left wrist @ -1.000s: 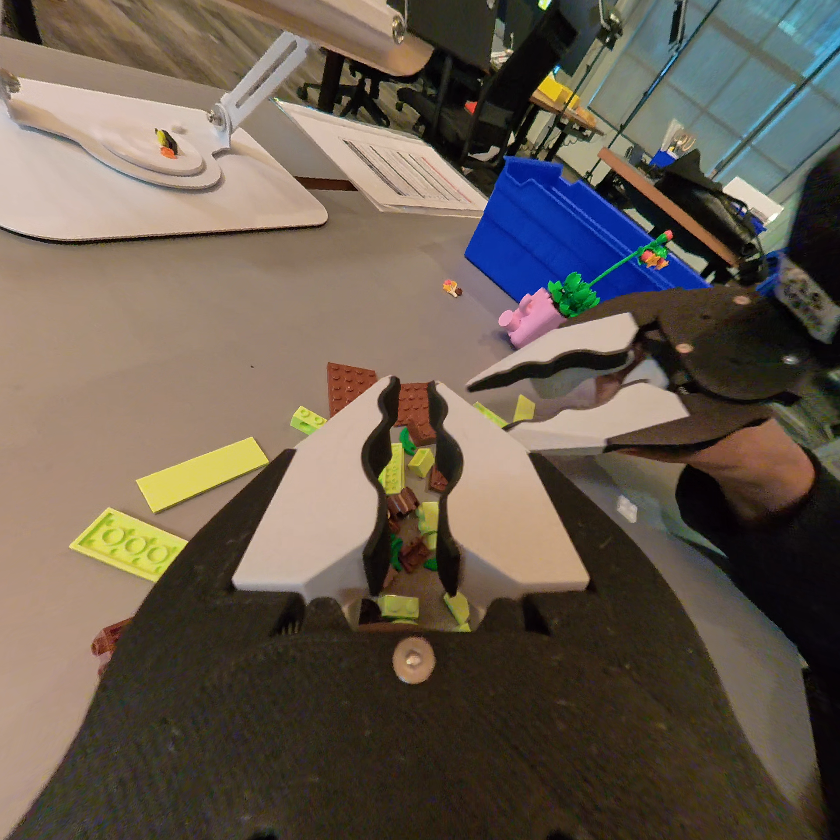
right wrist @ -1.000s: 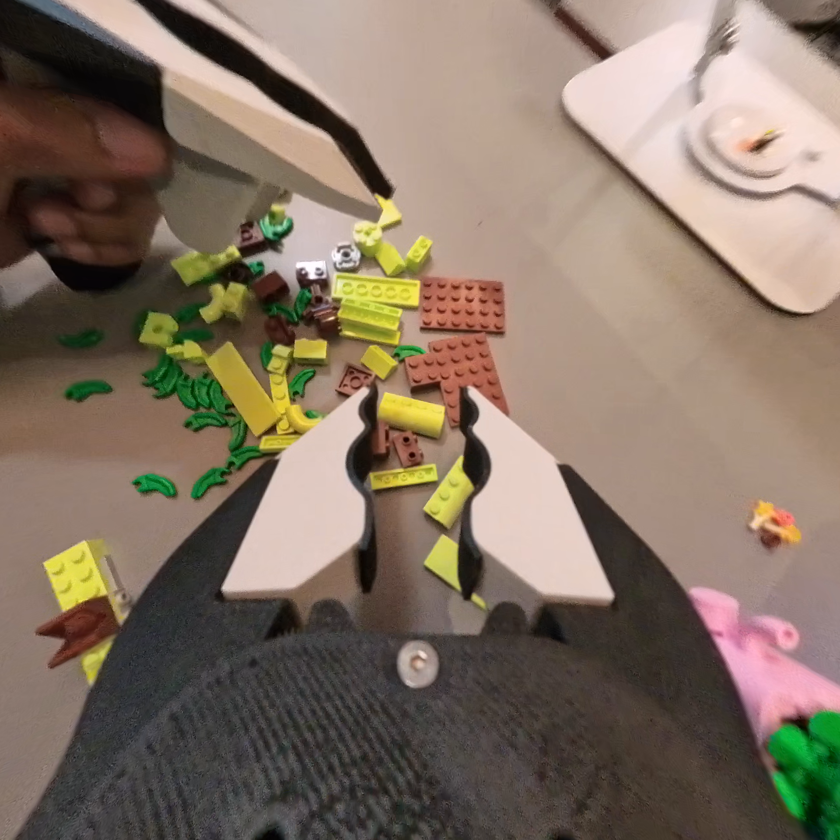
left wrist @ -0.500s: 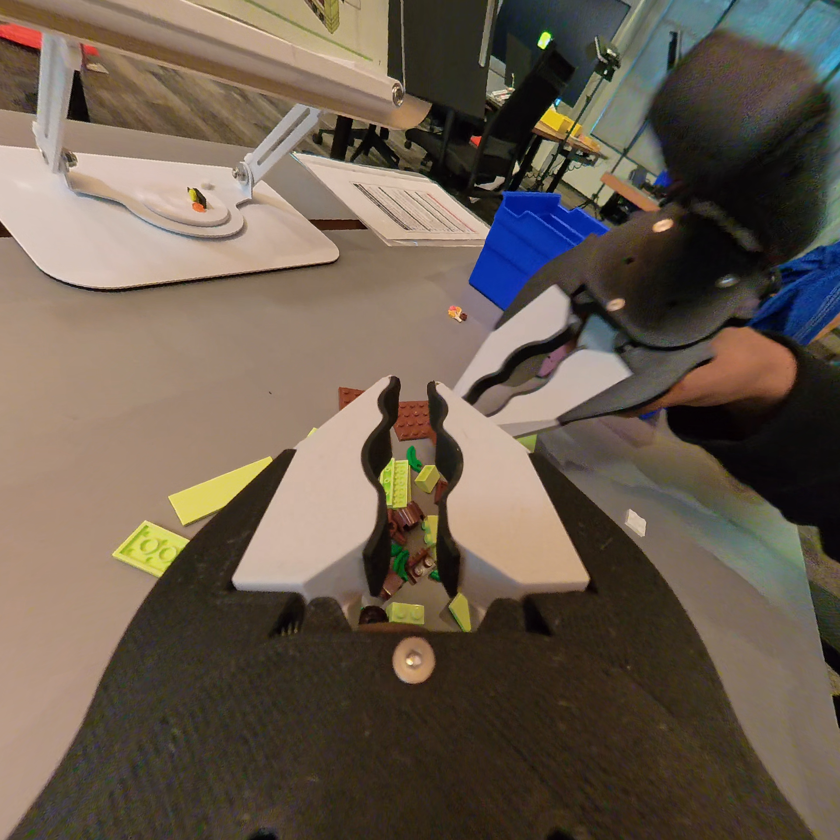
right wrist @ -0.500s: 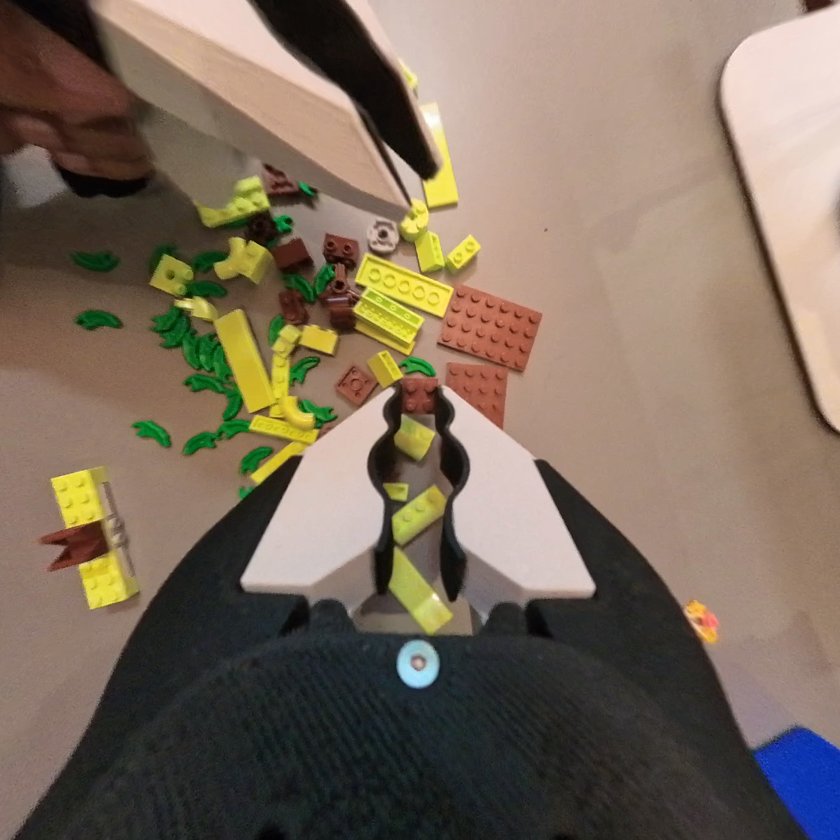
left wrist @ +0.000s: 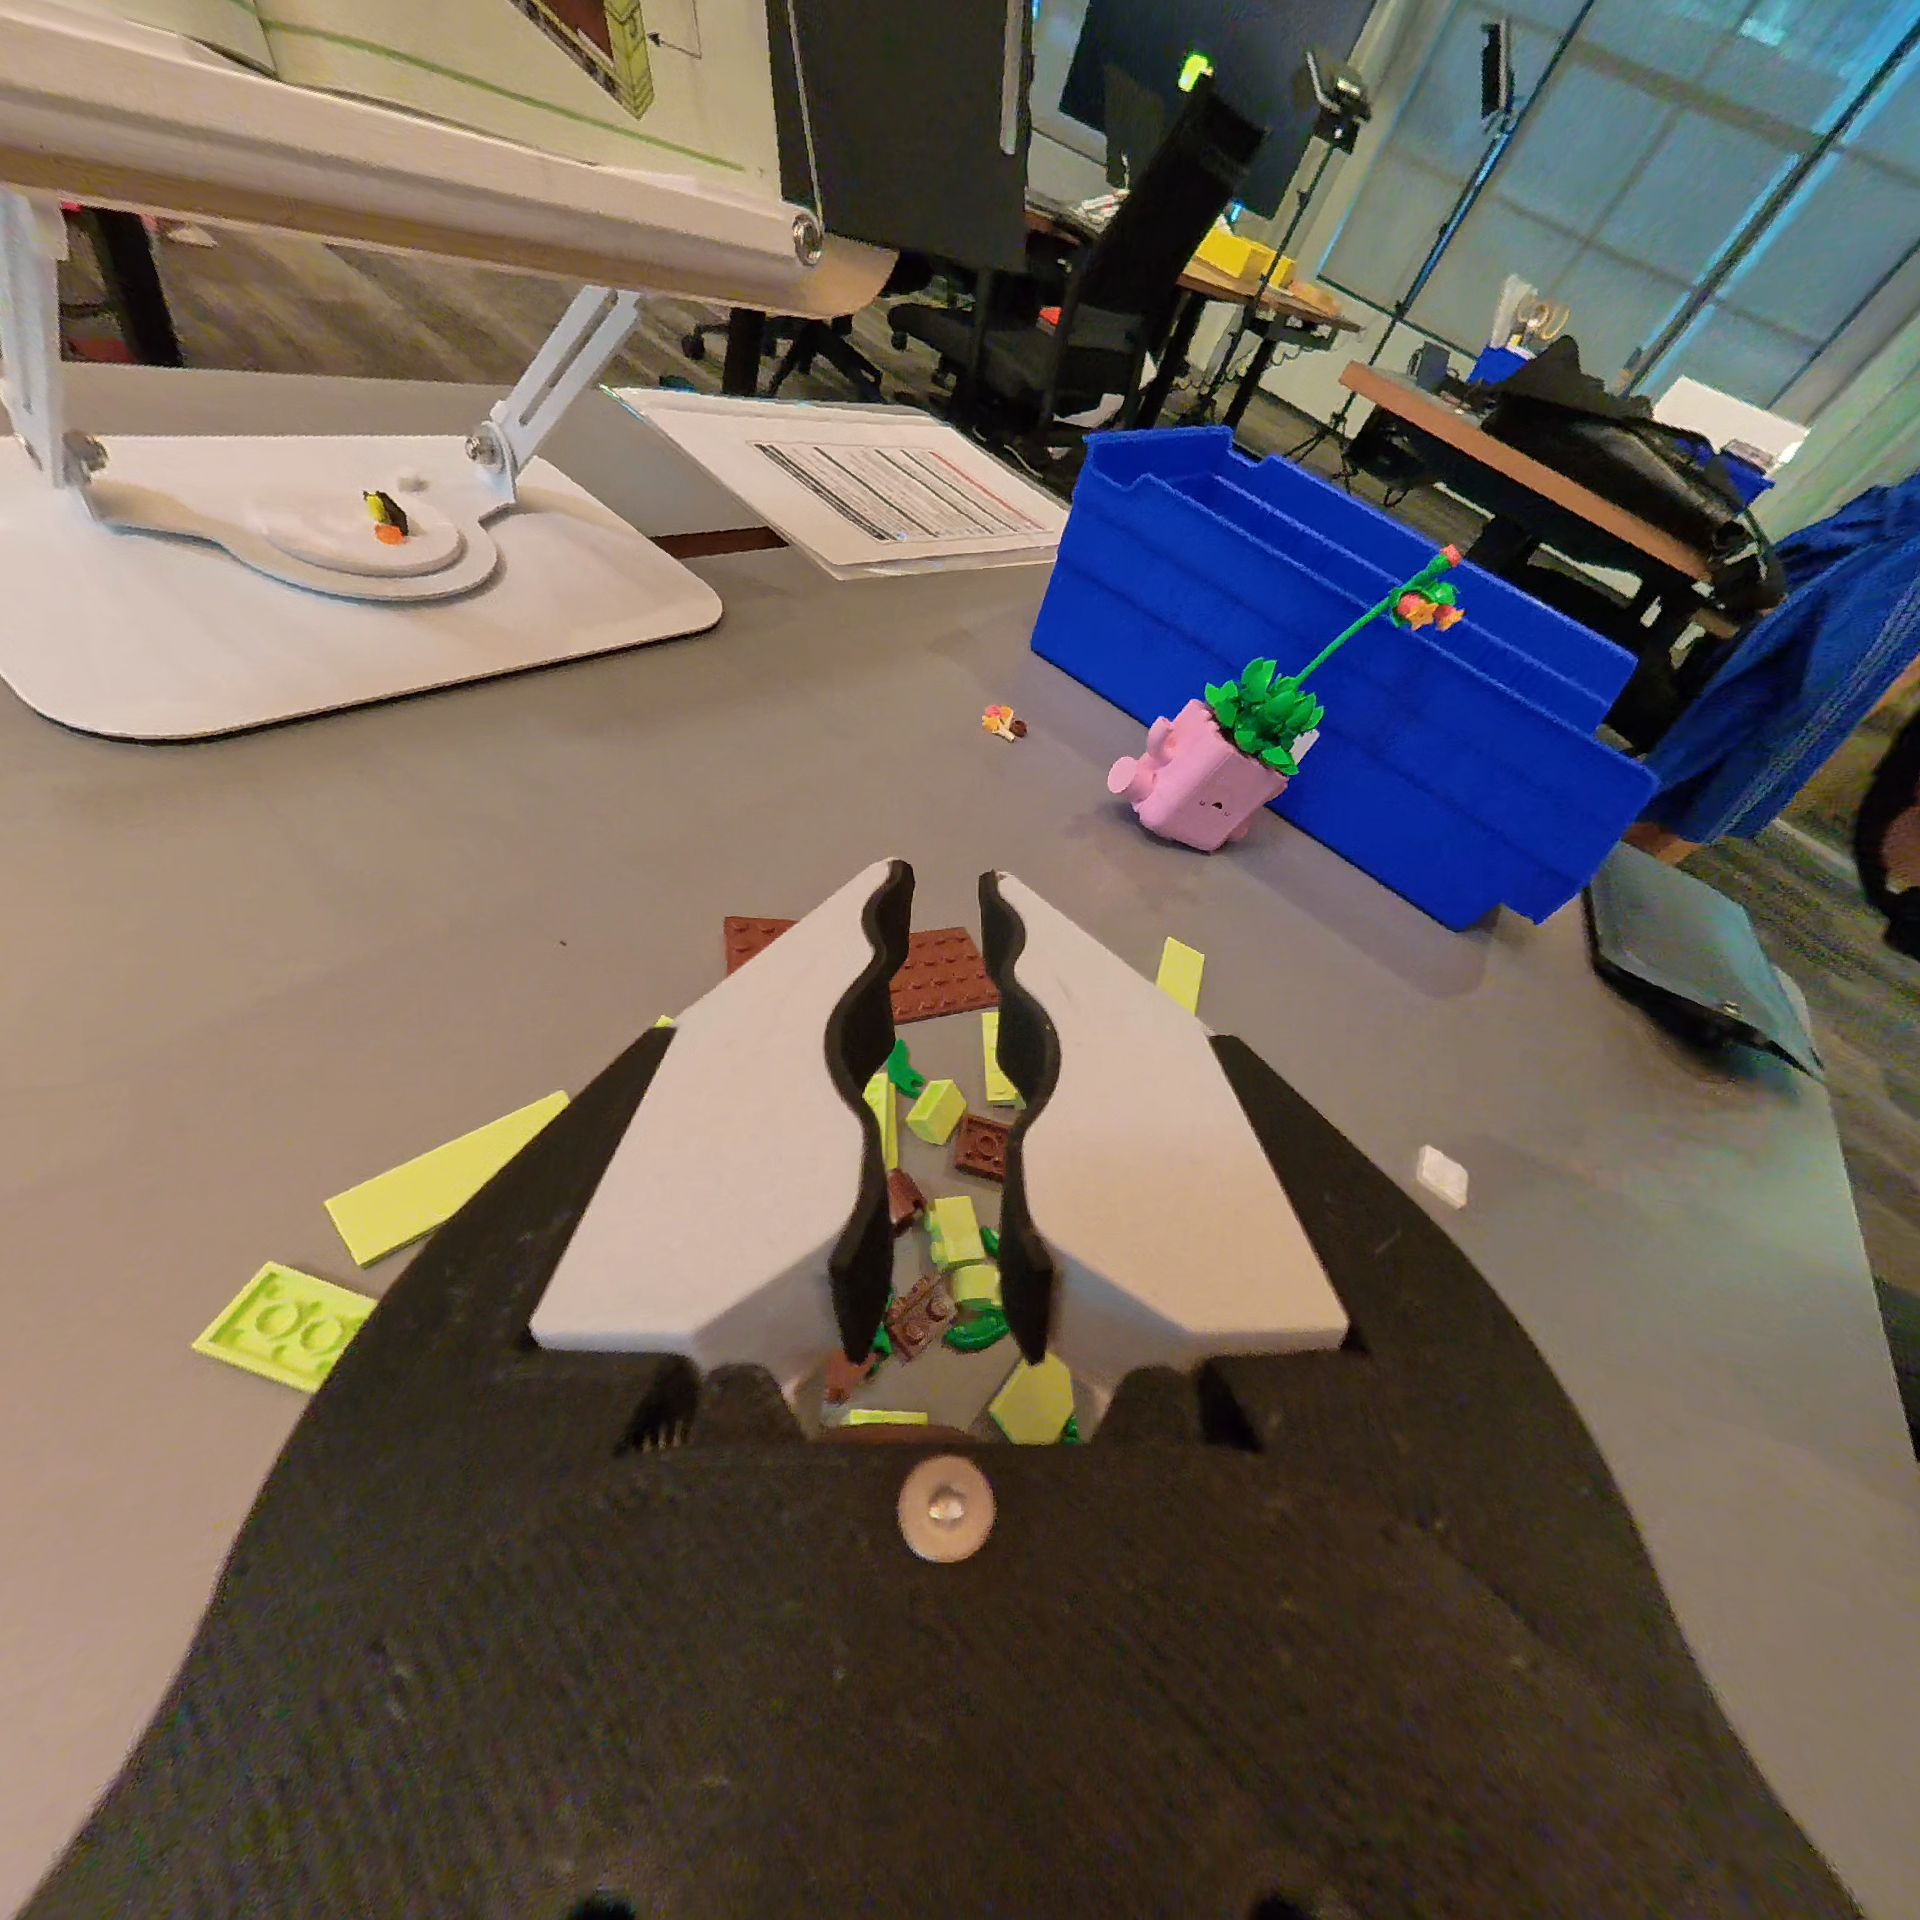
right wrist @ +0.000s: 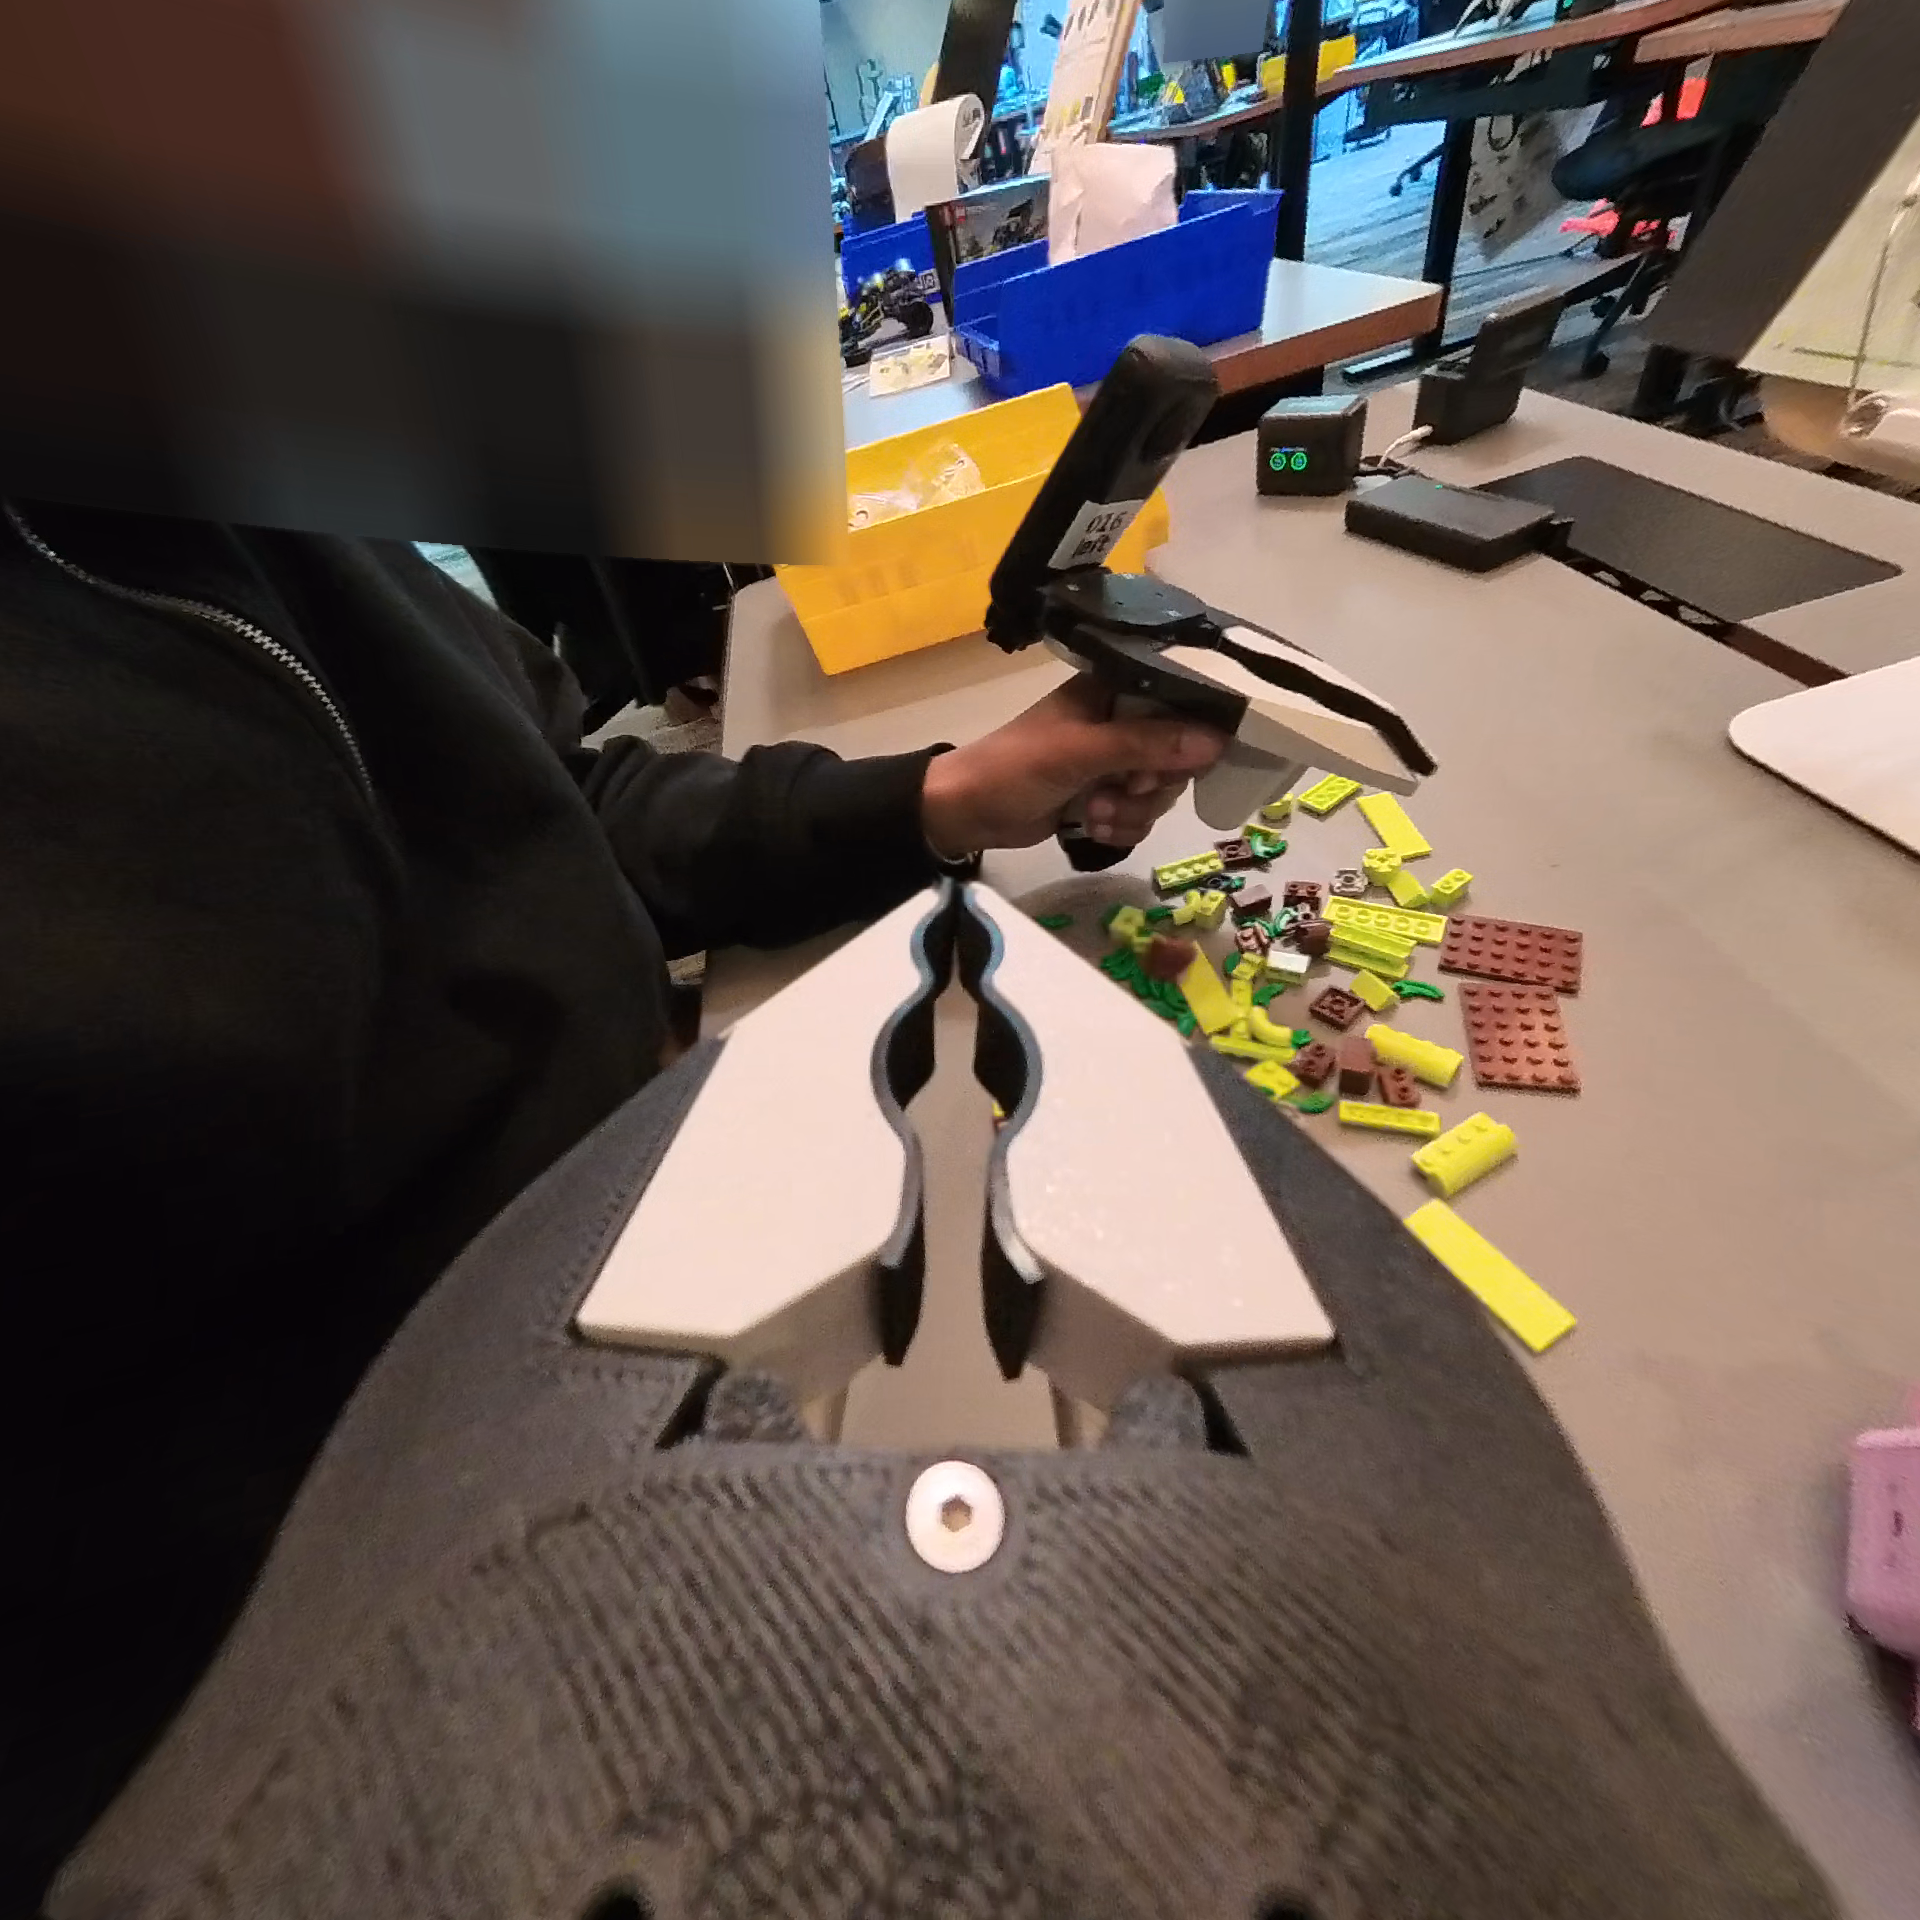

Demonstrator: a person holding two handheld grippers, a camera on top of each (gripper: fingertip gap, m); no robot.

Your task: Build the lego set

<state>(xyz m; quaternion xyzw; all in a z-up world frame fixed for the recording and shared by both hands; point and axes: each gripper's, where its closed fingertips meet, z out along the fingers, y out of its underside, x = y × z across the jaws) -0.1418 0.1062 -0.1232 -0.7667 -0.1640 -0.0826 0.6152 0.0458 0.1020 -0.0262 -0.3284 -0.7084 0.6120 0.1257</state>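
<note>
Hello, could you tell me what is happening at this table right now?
A person is building a lego set with two handheld grippers. The left gripper hovers open over the loose pile of pieces. The right gripper is off to the side, fingers nearly closed and empty. A finished pink pot plant leans beside the blue bin.

Even indoor light, fairly bright. Daylight comes through the big windows (left wrist: 1714, 208) at the back of the left wrist view. Shadows on the grey table (left wrist: 312, 935) are soft, slightly darker beside the blue bin (left wrist: 1299, 665). No harsh glare. Both views show wide-angle bending at the edges. Left wrist view mostly sharp. In the right wrist view the near gripper body is slightly smeared and the pink piece (right wrist: 1886, 1538) at the right edge is out of focus.
</note>
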